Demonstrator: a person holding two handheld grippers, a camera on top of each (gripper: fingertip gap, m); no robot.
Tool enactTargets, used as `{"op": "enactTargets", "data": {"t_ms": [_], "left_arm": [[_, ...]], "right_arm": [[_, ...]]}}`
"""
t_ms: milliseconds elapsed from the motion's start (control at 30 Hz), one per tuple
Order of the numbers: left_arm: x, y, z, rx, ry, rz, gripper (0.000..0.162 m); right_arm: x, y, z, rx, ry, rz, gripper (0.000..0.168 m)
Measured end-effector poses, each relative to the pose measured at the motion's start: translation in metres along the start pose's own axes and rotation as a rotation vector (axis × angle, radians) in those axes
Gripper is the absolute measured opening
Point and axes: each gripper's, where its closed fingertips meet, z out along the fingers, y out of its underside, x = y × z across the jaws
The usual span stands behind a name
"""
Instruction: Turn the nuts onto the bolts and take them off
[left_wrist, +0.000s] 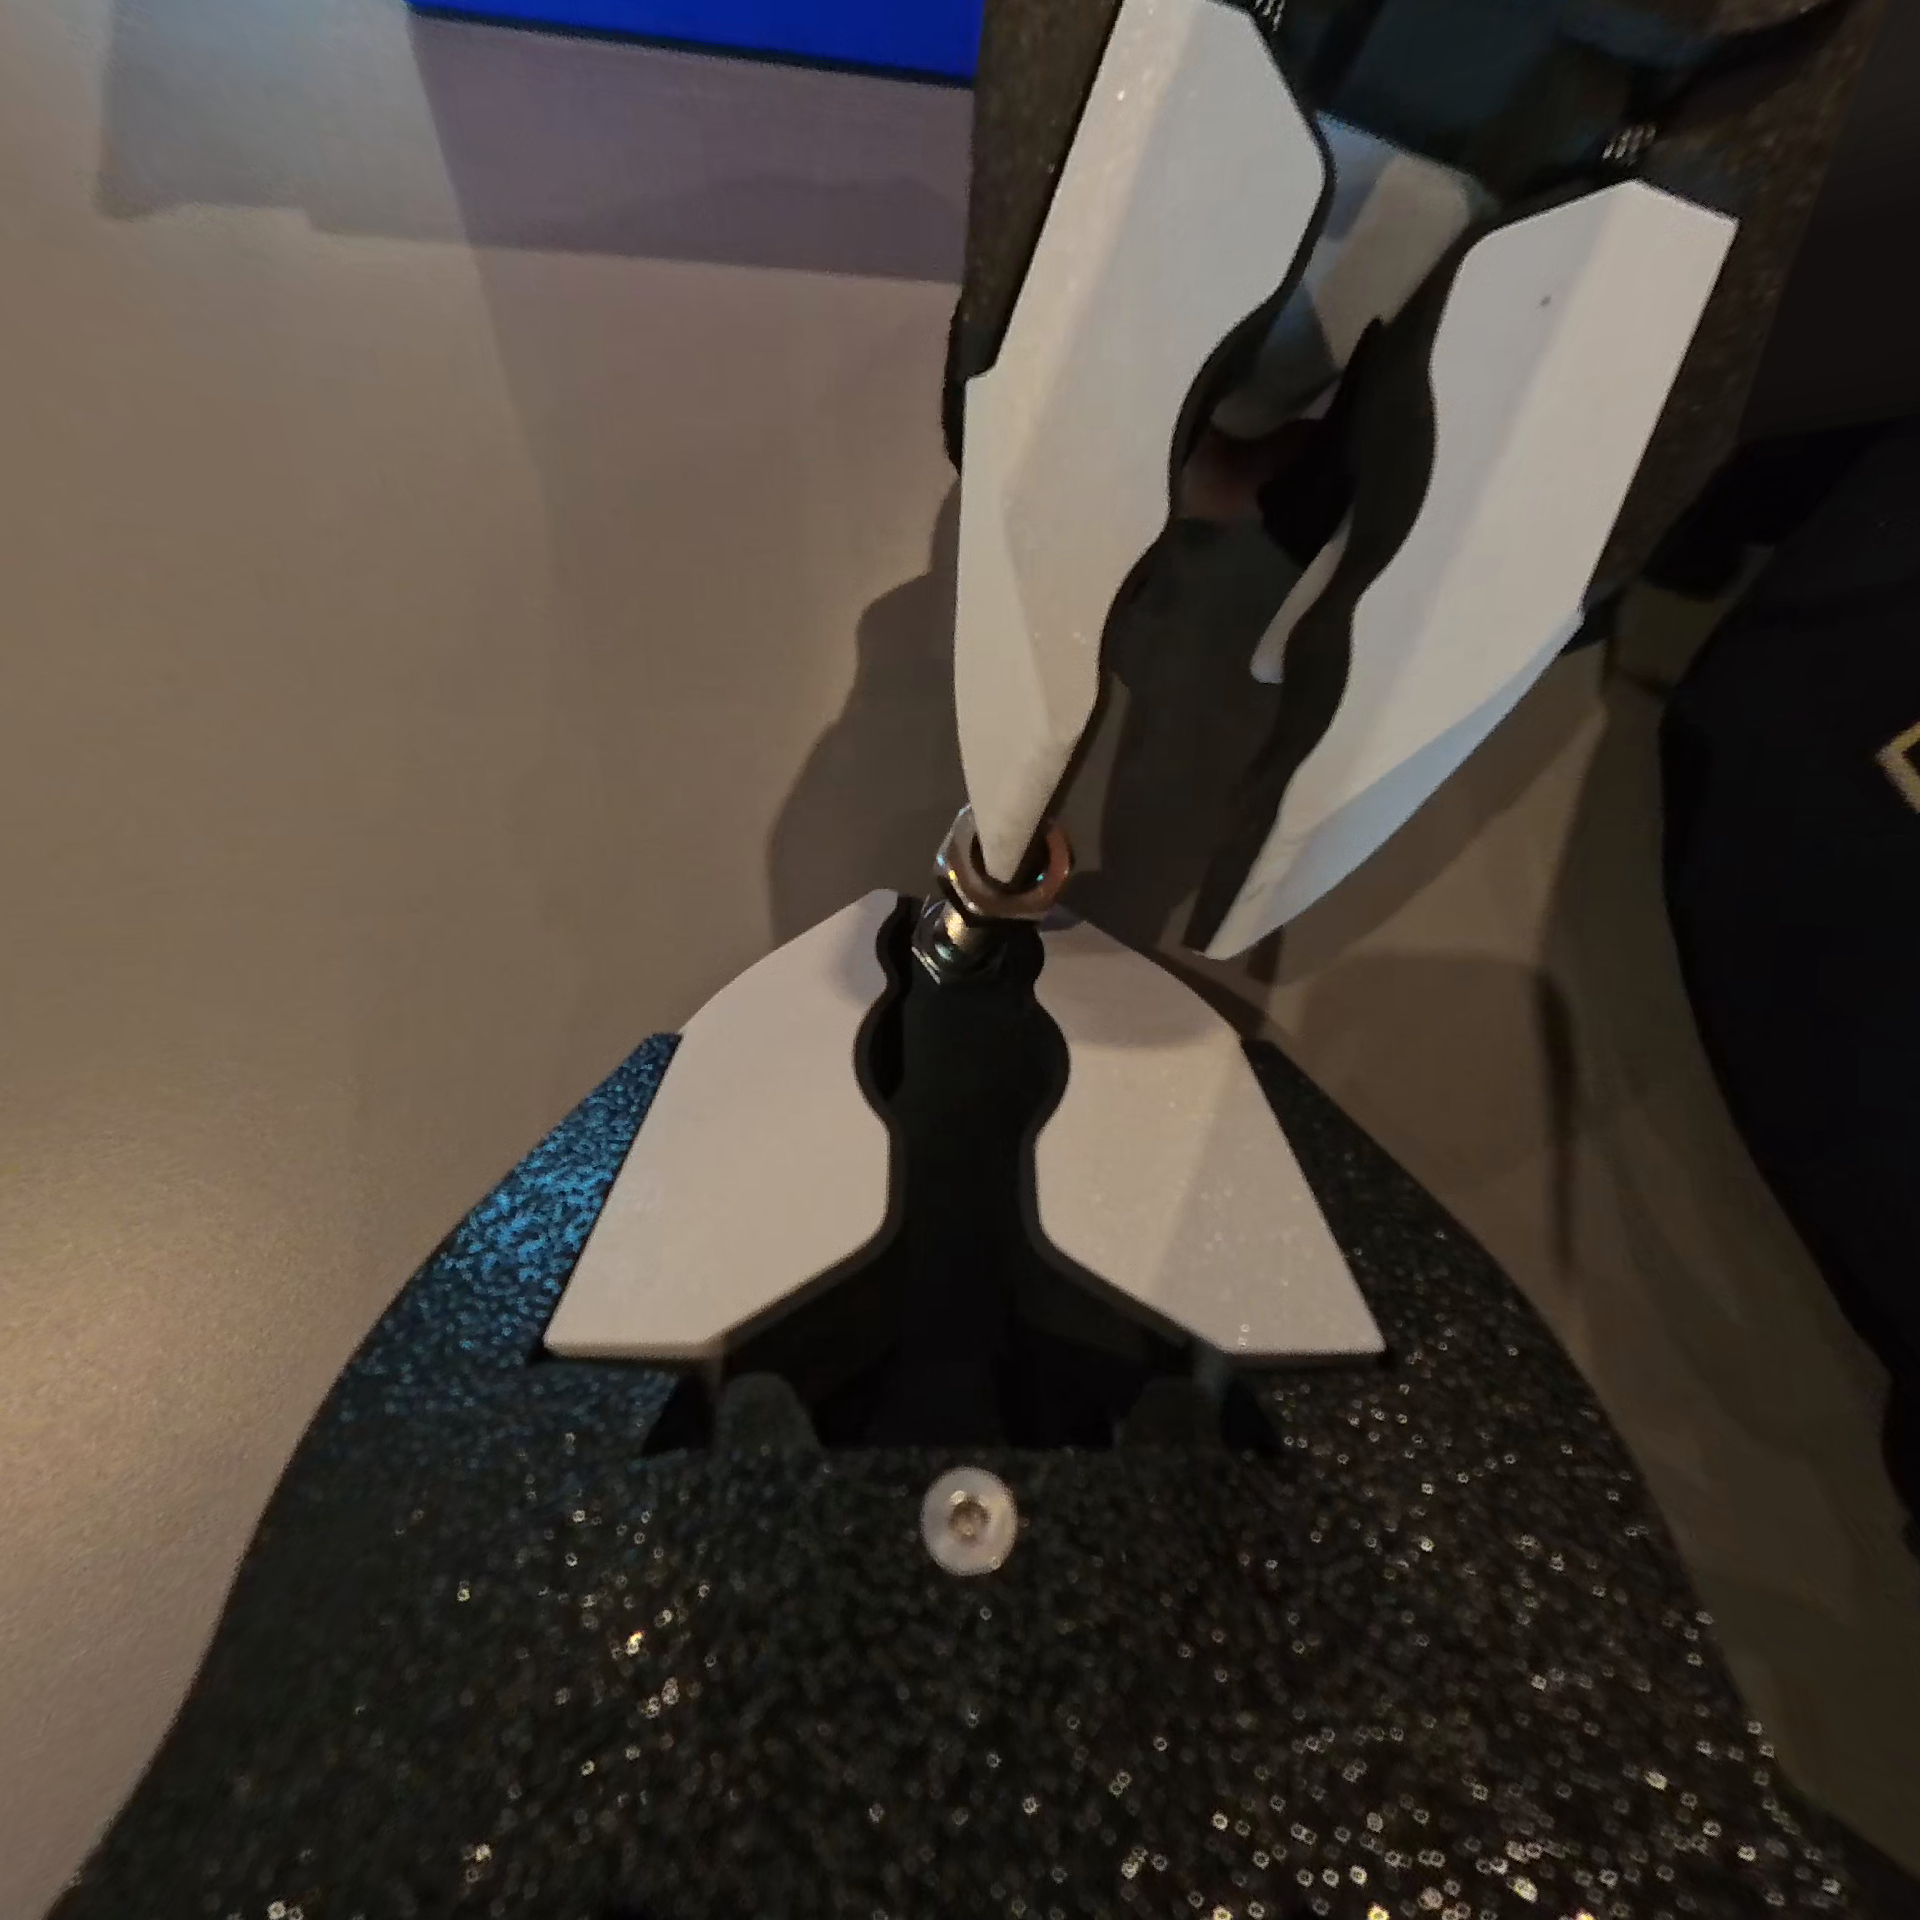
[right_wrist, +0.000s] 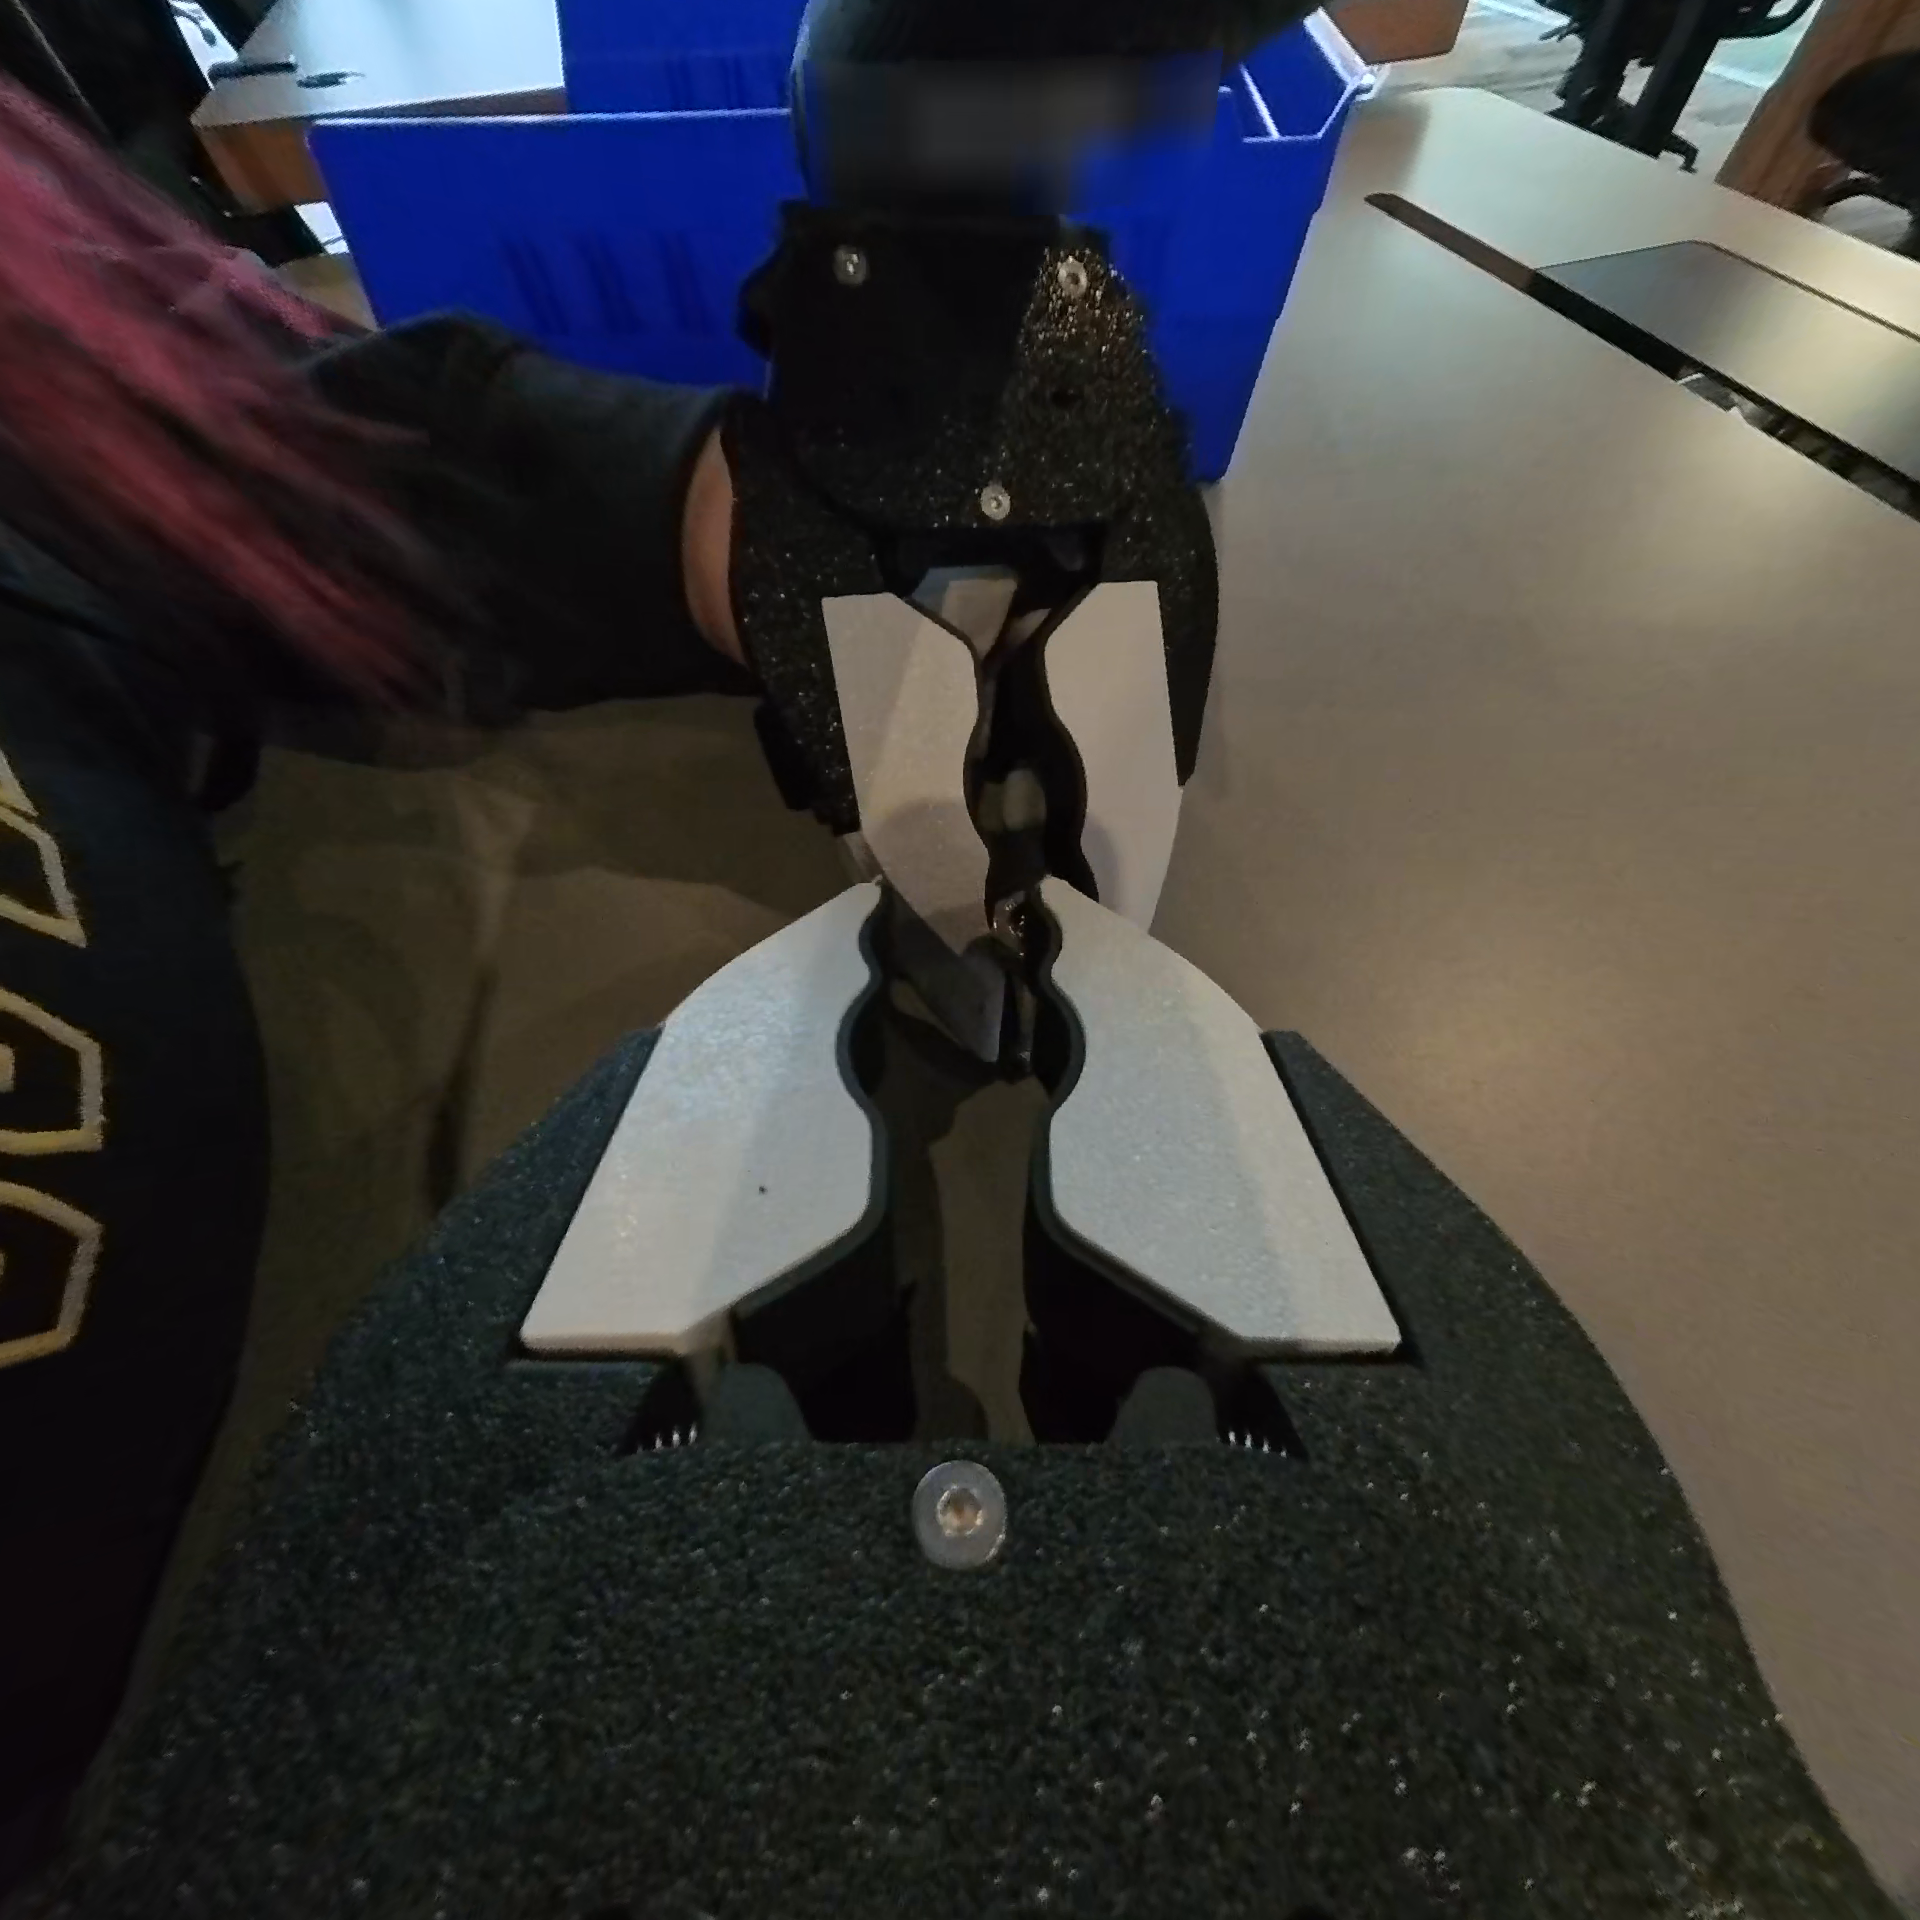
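In the left wrist view my left gripper (left_wrist: 966, 925) is shut on a small dark bolt (left_wrist: 951, 940), held up above the beige table (left_wrist: 416, 727). A silver hex nut (left_wrist: 961, 868) sits on the bolt's far end. My right gripper (left_wrist: 1120, 896) comes down from the upper right with its fingers apart. One of its white fingertips (left_wrist: 1003, 831) rests on the nut and the other stands off to the right. In the right wrist view my right gripper (right_wrist: 987, 909) straddles the tips of the left gripper (right_wrist: 1018, 904). The nut is hidden there.
A blue bin (right_wrist: 582, 229) stands behind the left gripper on the table (right_wrist: 1507, 831). A person's dark sleeve (right_wrist: 499, 499) holds the left gripper. A dark garment (left_wrist: 1787, 935) fills the right edge. A grey cable flap (right_wrist: 1714, 301) lies far right.
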Motion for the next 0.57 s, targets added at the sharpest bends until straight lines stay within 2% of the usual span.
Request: {"op": "enactTargets", "data": {"t_ms": [33,333,567], "left_arm": [[0.0001,0.0,0.0,0.0,0.0,0.0,0.017],[0.0001,0.0,0.0,0.0,0.0,-0.002,0.017],[0.0002,0.0,0.0001,0.0,0.0,-0.001,0.017]], "right_arm": [[0.0004,-0.0001,0.0,0.0,0.001,0.003,0.023],[0.001,-0.0065,-0.0011,0.047,-0.028,0.064,0.027],[0.0022,-0.0036,0.001,0.022,-0.03,0.086,0.03]]}}
